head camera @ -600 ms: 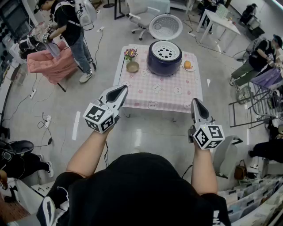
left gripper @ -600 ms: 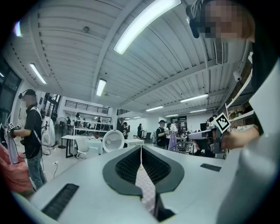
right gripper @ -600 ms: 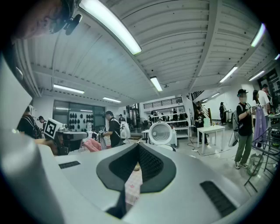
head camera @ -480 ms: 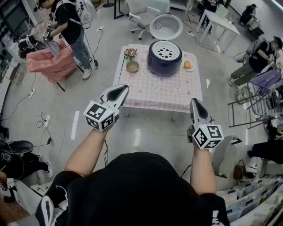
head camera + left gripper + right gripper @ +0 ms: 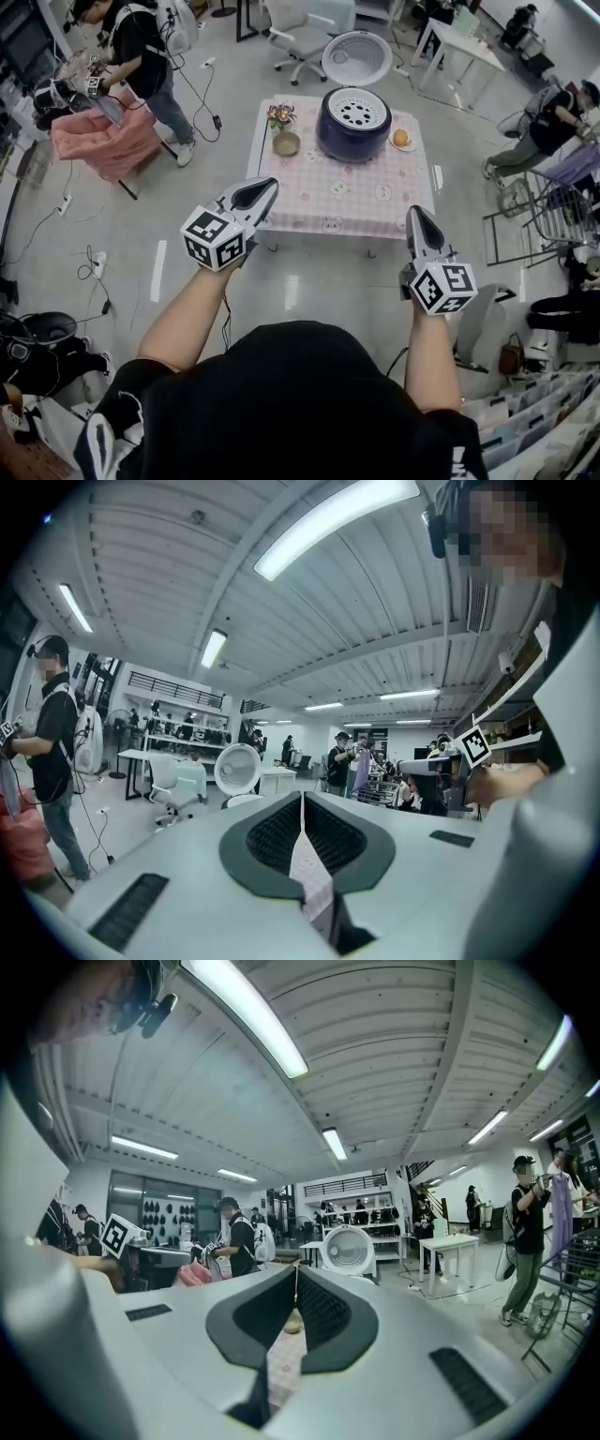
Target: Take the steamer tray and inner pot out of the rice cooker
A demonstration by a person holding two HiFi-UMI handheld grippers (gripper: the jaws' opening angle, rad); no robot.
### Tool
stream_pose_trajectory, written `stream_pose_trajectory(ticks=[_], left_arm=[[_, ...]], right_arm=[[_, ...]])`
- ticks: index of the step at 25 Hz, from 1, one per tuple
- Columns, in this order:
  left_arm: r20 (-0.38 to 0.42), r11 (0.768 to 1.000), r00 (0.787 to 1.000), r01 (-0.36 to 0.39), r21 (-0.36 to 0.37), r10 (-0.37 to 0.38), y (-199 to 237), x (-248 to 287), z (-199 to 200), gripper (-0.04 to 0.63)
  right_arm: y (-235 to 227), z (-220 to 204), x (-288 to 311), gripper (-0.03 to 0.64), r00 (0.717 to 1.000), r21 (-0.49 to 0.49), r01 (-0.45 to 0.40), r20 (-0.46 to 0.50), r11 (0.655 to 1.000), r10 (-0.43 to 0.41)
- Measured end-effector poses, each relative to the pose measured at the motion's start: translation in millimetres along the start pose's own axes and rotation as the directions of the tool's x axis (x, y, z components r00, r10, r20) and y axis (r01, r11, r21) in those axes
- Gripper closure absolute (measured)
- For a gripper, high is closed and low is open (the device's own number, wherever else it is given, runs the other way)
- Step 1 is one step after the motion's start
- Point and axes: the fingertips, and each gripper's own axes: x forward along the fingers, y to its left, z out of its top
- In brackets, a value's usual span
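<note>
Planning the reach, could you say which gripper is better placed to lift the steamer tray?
Probably right: the right gripper has a clear line to the steamer tray; the bowl stands before the left gripper.

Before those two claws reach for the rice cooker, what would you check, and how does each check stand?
1. Lid open: ok; the lid stands up behind the rice cooker.
2. Tray reachable: ok; the steamer tray sits exposed on top.
3. Pot seen: cannot tell; the inner pot is hidden under the tray.
4. left gripper empty: ok; jaws shut on nothing.
5. right gripper empty: ok; jaws shut on nothing.
6. Close enough: not ok; both grippers are well short of the cooker.
</note>
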Motion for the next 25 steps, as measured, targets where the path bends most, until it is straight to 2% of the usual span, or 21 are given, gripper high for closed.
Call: stream_pose_trajectory(ticks=[7,11,15,25], left_arm=[[-0.027,1.0,0.999,0.02,-0.004,-0.021,12,5,-1,0.553],[-0.047,1.0,0.999,0.023,0.001,-0.023,13,18,-6,0.461],[-0.058,1.0,0.998,0.016,0.0,-0.016,18,32,-9,0.402],[-0.087,0.999,0.996,-0.035,0.0,0.035,40,98,-11,0.35]], right_arm=[[8,1,7,0.534,1.0,-0.015,0.016,0.008,1.0,-0.016],[-1,-4,13,0.491,1.0,-0.007,0.021,0.0,1.0,-0.021],[-11,-10,24,0.459,1.0,-0.002,0.016,-0.013,1.0,-0.016],[-75,-18,83,0.433,0.998,0.031,-0.033,-0.044,0.999,0.034]])
